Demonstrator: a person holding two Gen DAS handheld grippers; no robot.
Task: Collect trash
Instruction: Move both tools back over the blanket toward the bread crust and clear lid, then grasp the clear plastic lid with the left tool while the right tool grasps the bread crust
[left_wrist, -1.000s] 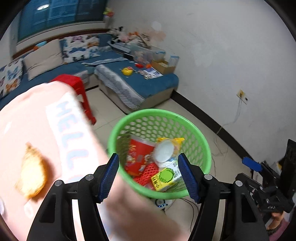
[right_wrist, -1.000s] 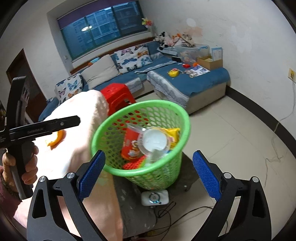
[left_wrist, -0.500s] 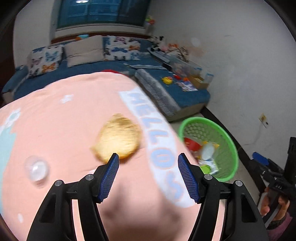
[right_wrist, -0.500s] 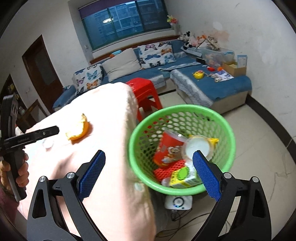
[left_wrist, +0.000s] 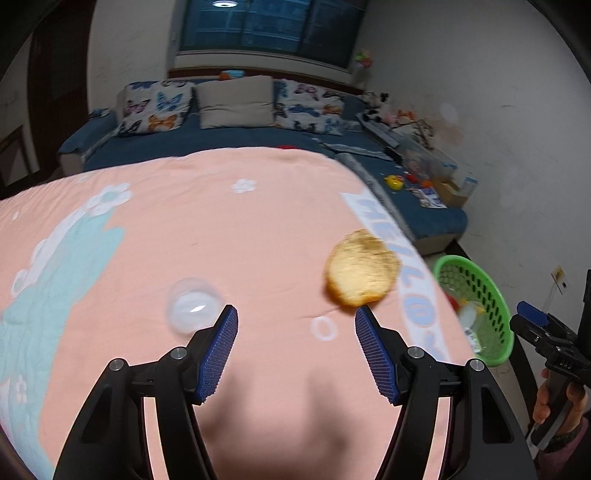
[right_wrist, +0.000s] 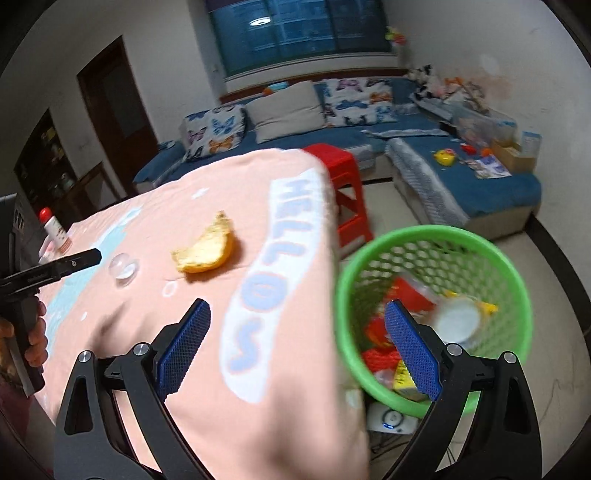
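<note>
The green mesh plastic basket (right_wrist: 436, 236) is motion-blurred, its trash indistinct. In the left wrist view the pink-clothed bench (left_wrist: 221, 229) hides the basket's near-left side.

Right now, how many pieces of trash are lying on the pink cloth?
2: an orange peel near the HELLO lettering, and a clear plastic lid left of it. Other pieces may lie out of view.

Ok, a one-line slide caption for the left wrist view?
Open left gripper over pink cloth, between clear cup and orange peel.
</note>
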